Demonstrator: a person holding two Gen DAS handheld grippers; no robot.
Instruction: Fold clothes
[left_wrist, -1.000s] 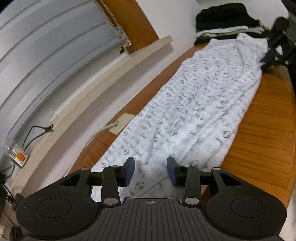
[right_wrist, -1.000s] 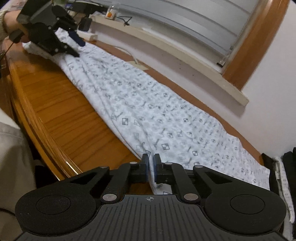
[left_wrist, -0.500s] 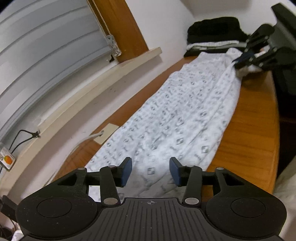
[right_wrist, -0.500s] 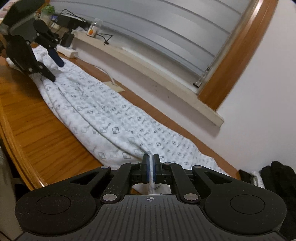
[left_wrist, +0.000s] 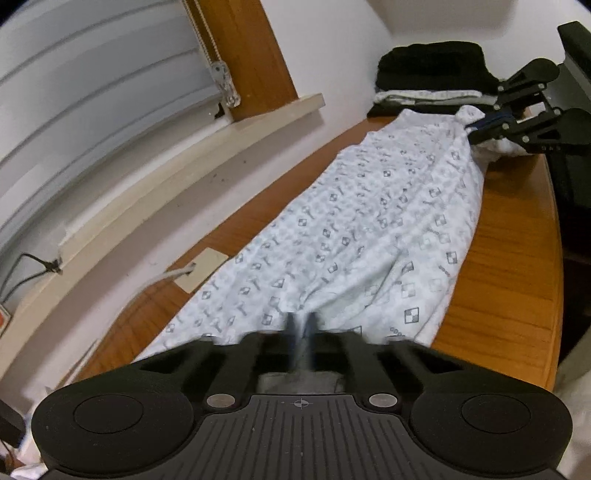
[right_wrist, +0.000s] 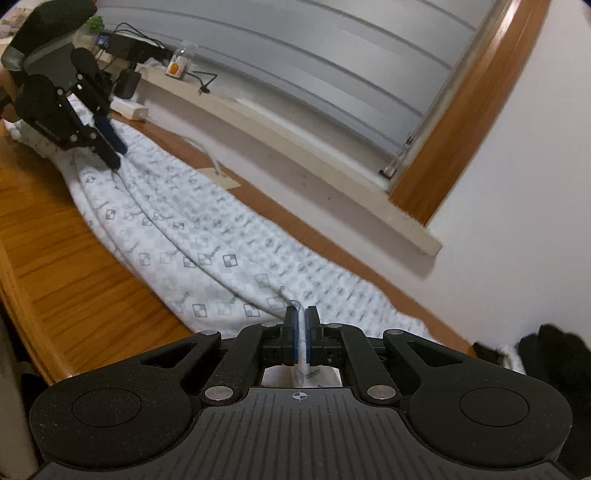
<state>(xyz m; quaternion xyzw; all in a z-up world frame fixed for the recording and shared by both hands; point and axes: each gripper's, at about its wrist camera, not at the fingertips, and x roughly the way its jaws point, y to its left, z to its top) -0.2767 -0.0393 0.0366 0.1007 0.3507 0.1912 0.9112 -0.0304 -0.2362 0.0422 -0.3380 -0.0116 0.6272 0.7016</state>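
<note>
Nearby: stacked dark clothes (left_wrist: 432, 70) beyond patterned garment (left_wrist: 369, 221) | window sill (left_wrist: 177, 173) flanked table (left_wrist: 513, 266) | left gripper (left_wrist: 302, 325), right gripper (right_wrist: 302, 325) each pinched garment | bare wood along near edge.

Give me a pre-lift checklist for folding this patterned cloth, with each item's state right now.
1. Right gripper shut on the cloth: ok, fabric is pinched between its pads.
2. Left gripper shut on the cloth's other end: ok, jaws closed with fabric bunched at them, though blurred.
3. Cloth laid out long between the two grippers on the table: ok.
4. Cloth flat, without creases: not ok, long ridges run along it.
5. Cloth apart from the stacked clothes: cannot tell, they look close.
6. Cable by the wall clear of the cloth: cannot tell.
</note>
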